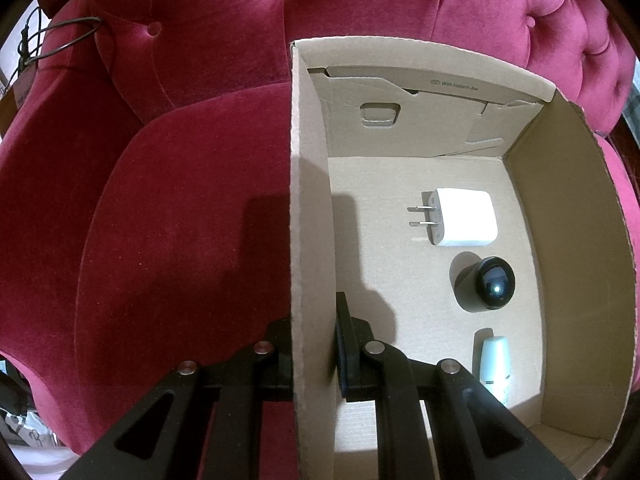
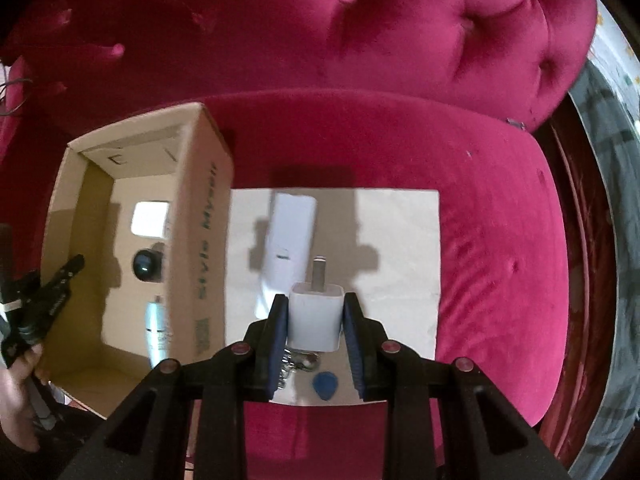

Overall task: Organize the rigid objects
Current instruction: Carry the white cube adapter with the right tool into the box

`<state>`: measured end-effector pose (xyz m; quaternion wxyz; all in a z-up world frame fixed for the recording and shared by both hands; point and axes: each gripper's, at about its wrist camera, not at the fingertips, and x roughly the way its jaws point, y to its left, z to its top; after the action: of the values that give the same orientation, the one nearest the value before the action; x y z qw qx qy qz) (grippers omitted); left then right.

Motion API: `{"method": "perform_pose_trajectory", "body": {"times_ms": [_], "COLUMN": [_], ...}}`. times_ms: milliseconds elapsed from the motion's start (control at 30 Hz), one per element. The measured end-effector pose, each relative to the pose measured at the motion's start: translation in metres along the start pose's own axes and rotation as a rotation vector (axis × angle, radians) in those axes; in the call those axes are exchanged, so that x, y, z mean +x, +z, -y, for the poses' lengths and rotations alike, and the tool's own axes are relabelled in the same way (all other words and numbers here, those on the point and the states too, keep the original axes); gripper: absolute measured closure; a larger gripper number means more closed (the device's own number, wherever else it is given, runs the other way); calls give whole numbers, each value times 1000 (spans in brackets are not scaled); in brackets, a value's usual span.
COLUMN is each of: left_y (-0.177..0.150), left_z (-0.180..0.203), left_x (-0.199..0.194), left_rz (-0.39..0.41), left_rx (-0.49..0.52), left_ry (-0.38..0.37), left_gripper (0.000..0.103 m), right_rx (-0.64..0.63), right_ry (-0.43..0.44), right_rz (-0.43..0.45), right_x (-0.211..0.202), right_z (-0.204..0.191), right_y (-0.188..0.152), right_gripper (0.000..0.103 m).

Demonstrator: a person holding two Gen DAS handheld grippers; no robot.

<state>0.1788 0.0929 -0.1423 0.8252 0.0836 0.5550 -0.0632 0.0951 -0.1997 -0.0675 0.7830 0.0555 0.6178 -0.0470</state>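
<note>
Right gripper (image 2: 316,330) is clamped on a small white charger cube (image 2: 316,320), blue pads (image 2: 280,332) pressed on its two flat sides, prong end pointing away from the camera; it hangs clear above the white sheet (image 2: 400,240) on the red sofa seat (image 2: 500,220). Side grip looks chosen to keep the prongs clear for a drop into the cardboard box (image 2: 200,220), just left of the sheet. Left gripper (image 1: 314,360) is pinched shut on the box's side wall (image 1: 312,240), one finger inside and one outside, likely steadying the box on the soft cushion. Left wrist view shows the box contents cleanly: a white plug adapter (image 1: 464,218), a black round-topped object (image 1: 486,284) and a pale bottle (image 1: 496,364) in a row along the right side, floor space free nearer the gripped wall. Right wrist view adds what the left misses: a white rectangular device (image 2: 290,240), a metal clip-like item (image 2: 296,362) and a blue pick (image 2: 325,386) on the sheet, not yet boxed, plus the person's hand (image 2: 16,400) on the left tool.
</note>
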Motion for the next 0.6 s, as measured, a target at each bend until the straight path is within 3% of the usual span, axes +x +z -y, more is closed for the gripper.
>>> {"method": "perform_pose_trajectory", "body": {"times_ms": [600], "left_y": [1], "left_z": [-2], "left_x": [0], "left_rz": [-2], "left_rx": [-1], "left_ry": [-4], "left_gripper": [89], "right_rx": [-135], "right_ry": [73], "right_rz": [39], "right_x": [-19], "right_z": [-78], "right_y": [27], "right_gripper": [75]}}
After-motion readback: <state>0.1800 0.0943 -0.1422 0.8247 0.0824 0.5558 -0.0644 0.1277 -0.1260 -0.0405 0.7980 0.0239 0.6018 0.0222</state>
